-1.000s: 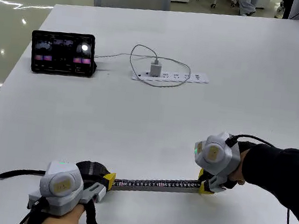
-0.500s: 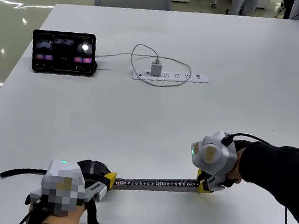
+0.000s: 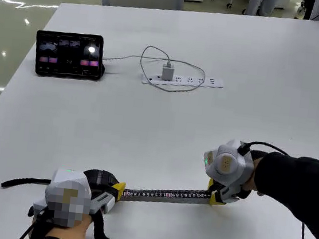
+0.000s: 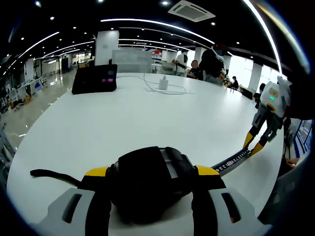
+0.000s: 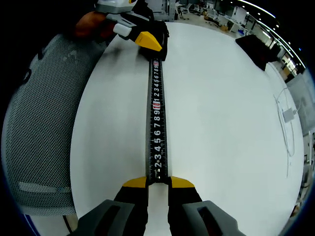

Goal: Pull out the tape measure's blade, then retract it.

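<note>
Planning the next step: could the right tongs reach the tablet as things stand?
Probably not: right tongs are shut on the blade, and the tablet stands far off, beyond the left tongs.

Mid table (image 3: 146, 135) bare, wide open; right half free up to far edge. By left edge: tablet (image 3: 69, 55) propped up, then power strip (image 3: 181, 80) w/ charger (image 3: 166, 73) & loose cable (image 3: 155, 54) loops. Near edge: blade (image 3: 165, 196) stretched low along surface btwn case (image 3: 98, 180) in left gripper (image 4: 152, 172) & right gripper (image 3: 215, 196), bars low passes. Strap (image 3: 19, 183) trails toward left edge.
</note>
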Action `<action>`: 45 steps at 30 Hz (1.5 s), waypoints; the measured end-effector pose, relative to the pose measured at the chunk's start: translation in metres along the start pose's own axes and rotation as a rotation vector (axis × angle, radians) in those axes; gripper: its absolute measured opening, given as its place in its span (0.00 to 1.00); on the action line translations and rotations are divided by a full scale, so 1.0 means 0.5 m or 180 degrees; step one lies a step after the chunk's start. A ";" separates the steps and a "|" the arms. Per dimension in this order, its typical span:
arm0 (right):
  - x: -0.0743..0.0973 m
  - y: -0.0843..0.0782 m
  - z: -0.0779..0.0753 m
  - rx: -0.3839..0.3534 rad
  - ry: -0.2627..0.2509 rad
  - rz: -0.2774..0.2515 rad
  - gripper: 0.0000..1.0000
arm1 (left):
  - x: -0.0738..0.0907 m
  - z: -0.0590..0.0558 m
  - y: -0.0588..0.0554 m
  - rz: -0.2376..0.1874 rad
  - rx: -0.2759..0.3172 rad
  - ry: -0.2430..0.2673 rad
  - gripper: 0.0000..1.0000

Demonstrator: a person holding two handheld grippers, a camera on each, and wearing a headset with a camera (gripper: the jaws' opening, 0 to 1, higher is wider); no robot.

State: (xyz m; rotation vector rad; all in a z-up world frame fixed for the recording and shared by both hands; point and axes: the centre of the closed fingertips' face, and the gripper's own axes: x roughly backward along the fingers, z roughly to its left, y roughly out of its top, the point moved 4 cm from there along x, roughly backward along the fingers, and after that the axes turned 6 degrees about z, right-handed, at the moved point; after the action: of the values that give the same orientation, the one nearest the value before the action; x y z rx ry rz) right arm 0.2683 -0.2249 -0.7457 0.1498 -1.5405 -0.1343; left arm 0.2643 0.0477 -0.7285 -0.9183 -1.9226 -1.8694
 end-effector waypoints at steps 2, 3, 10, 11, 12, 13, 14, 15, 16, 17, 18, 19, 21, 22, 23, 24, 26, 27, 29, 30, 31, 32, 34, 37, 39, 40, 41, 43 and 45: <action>0.000 0.002 -0.001 0.0002 0.0002 -0.0013 0.11 | 0.000 0.000 0.000 0.0000 0.0000 0.0000 0.61; -0.001 0.003 -0.001 0.0005 0.0003 -0.0012 0.11 | 0.000 0.000 0.000 0.0001 0.0001 0.0000 0.61; -0.002 0.011 0.000 -0.0005 -0.0008 -0.0021 0.11 | 0.000 0.000 0.001 0.0004 0.0005 -0.0005 0.61; -0.003 0.012 0.000 -0.0007 -0.0012 -0.0014 0.11 | 0.000 0.000 0.001 0.0004 0.0008 -0.0007 0.61; -0.003 0.013 0.000 -0.0012 -0.0011 -0.0010 0.11 | 0.000 0.000 0.001 0.0004 0.0009 -0.0007 0.61; -0.003 0.014 0.000 -0.0022 -0.0011 -0.0009 0.11 | 0.000 0.000 0.001 0.0004 0.0010 -0.0008 0.61; -0.003 0.015 0.000 -0.0027 -0.0008 -0.0009 0.11 | 0.000 0.000 0.001 0.0003 0.0010 -0.0008 0.61; -0.003 0.016 -0.001 -0.0032 -0.0006 -0.0008 0.11 | 0.000 0.001 0.001 0.0003 0.0009 -0.0009 0.61; -0.004 0.017 -0.001 -0.0045 -0.0002 -0.0007 0.11 | 0.000 0.000 0.000 0.0004 0.0010 -0.0009 0.61; -0.004 0.018 -0.001 -0.0046 0.0000 -0.0003 0.11 | 0.000 0.000 0.000 0.0004 0.0010 -0.0009 0.61; -0.005 0.019 -0.002 -0.0055 0.0003 0.0001 0.11 | 0.000 0.000 0.000 0.0004 0.0011 -0.0010 0.61; -0.005 0.021 -0.002 -0.0064 0.0004 0.0001 0.11 | 0.001 0.000 0.000 0.0005 0.0011 -0.0010 0.61; -0.005 0.023 -0.002 -0.0103 0.0006 0.0010 0.11 | 0.001 0.000 0.000 0.0007 0.0011 -0.0011 0.61; -0.005 0.024 -0.002 -0.0099 0.0005 0.0012 0.11 | 0.001 0.000 0.000 0.0008 0.0011 -0.0011 0.61; -0.005 0.025 -0.001 -0.0101 0.0003 0.0017 0.11 | 0.001 0.000 0.000 0.0007 0.0012 -0.0013 0.61; -0.005 0.026 -0.001 -0.0097 0.0003 0.0018 0.11 | 0.001 0.000 0.000 0.0006 0.0011 -0.0012 0.61; -0.005 0.027 -0.001 -0.0112 0.0005 0.0017 0.11 | 0.000 0.000 0.000 0.0008 0.0012 -0.0013 0.61; -0.006 0.028 -0.002 -0.0115 0.0007 0.0017 0.11 | 0.001 0.000 0.000 0.0008 0.0013 -0.0013 0.61; -0.006 0.030 -0.002 -0.0111 0.0012 0.0017 0.11 | 0.001 -0.001 0.000 0.0010 0.0013 -0.0014 0.61; -0.007 0.031 -0.001 -0.0114 0.0016 0.0019 0.11 | 0.001 0.000 0.000 0.0010 0.0013 -0.0014 0.61; -0.007 0.032 -0.001 -0.0120 0.0019 0.0021 0.11 | 0.001 0.000 0.000 0.0011 0.0013 -0.0014 0.61; -0.007 0.033 -0.002 -0.0128 0.0019 0.0022 0.11 | 0.001 0.000 0.000 0.0012 0.0014 -0.0014 0.61; -0.007 0.034 -0.003 -0.0172 0.0022 0.0023 0.11 | 0.001 0.000 0.000 0.0015 0.0016 -0.0016 0.61; -0.008 0.037 -0.002 -0.0187 0.0028 0.0018 0.11 | 0.001 0.000 0.000 0.0018 0.0017 -0.0017 0.61; -0.009 0.039 -0.002 -0.0199 0.0033 0.0023 0.11 | 0.001 0.000 0.000 0.0018 0.0018 -0.0017 0.62; -0.009 0.040 -0.002 -0.0201 0.0035 0.0023 0.11 | 0.001 0.000 0.000 0.0018 0.0018 -0.0017 0.62; -0.009 0.041 -0.002 -0.0204 0.0037 0.0024 0.11 | 0.001 0.000 0.000 0.0020 0.0018 -0.0018 0.62; -0.009 0.044 -0.002 -0.0206 0.0038 0.0029 0.11 | 0.001 0.000 0.000 0.0022 0.0020 -0.0019 0.62; -0.009 0.046 -0.001 -0.0202 0.0037 0.0030 0.11 | 0.001 0.000 0.000 0.0022 0.0021 -0.0019 0.62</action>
State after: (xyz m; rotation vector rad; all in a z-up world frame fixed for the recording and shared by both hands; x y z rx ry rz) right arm 0.2687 -0.2015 -0.7462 0.0930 -1.5234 -0.1743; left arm 0.2640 0.0478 -0.7282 -0.9284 -1.9254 -1.8575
